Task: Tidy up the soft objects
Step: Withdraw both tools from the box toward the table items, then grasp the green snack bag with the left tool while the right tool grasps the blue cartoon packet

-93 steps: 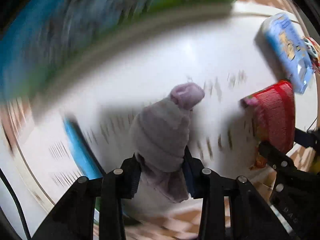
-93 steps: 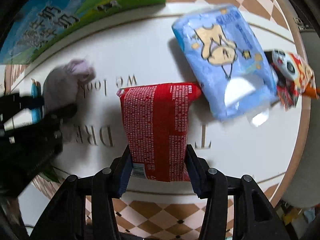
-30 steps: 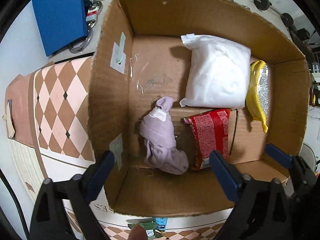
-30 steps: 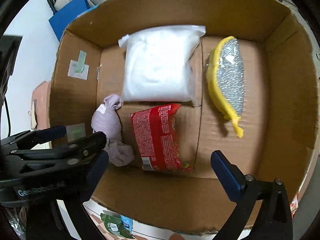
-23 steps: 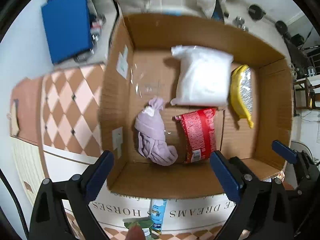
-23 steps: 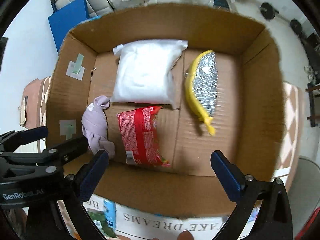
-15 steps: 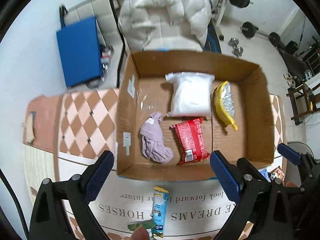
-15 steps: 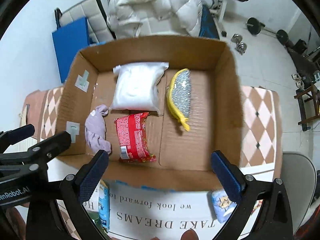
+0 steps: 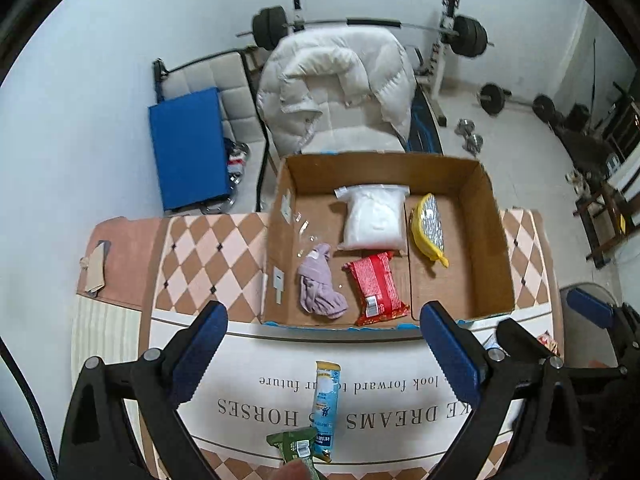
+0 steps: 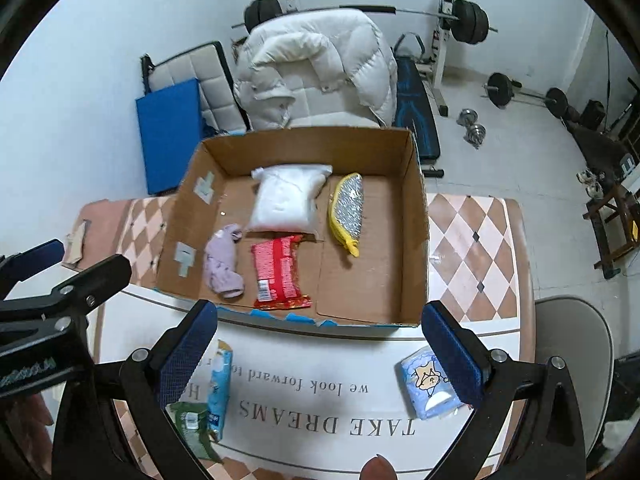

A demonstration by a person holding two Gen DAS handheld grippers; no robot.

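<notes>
In the cardboard box [image 10: 416, 216], four soft items; three packets outside; both grippers' jaws spread, empty.

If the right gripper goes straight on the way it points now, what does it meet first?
Likely the box's near wall or the red packet just inside it. The right gripper hangs open above the table, aimed at the box's near edge; depth is unclear.

Lilac cloth bundle [image 9: 320, 280] and red packet [image 9: 376, 287] side by side in cardboard box [image 9: 492, 240].
</notes>
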